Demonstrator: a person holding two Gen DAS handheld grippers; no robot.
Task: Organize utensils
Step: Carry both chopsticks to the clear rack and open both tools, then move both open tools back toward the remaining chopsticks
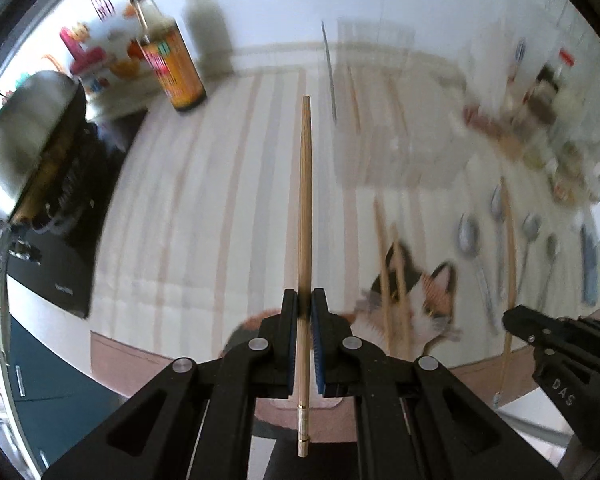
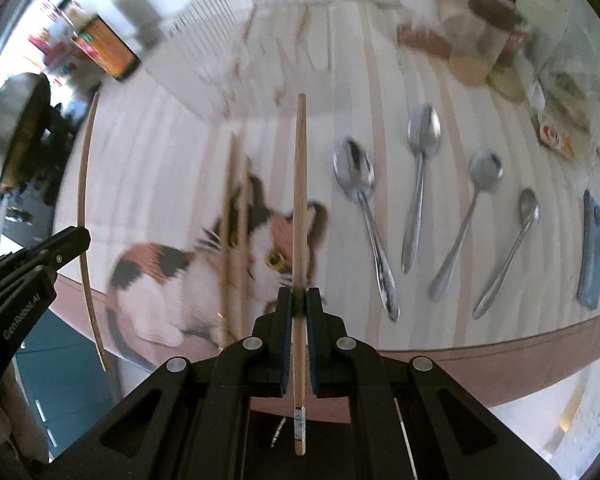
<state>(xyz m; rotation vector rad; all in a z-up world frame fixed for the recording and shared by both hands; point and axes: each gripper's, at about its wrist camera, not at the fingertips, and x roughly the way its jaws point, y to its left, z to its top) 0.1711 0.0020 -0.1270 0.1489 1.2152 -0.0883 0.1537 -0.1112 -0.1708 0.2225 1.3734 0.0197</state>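
Note:
My left gripper (image 1: 304,296) is shut on a wooden chopstick (image 1: 305,200) that points forward above the striped cloth. My right gripper (image 2: 299,294) is shut on another wooden chopstick (image 2: 299,200), held above the cat picture (image 2: 220,264). Two more chopsticks (image 2: 234,240) lie on the cat picture. Several metal spoons (image 2: 420,184) lie side by side on the cloth to the right. A clear utensil rack (image 1: 392,132) with chopsticks in it stands at the back. The right gripper shows in the left wrist view (image 1: 540,332), and the left gripper and its chopstick show at the left of the right wrist view (image 2: 60,244).
A brown sauce bottle (image 1: 168,64) stands at the back left beside a steel pot lid (image 1: 28,136) on a black stove. Jars and bottles (image 2: 484,28) crowd the back right. A blue flat object (image 2: 592,248) lies at the far right. The table's front edge (image 2: 460,364) is close.

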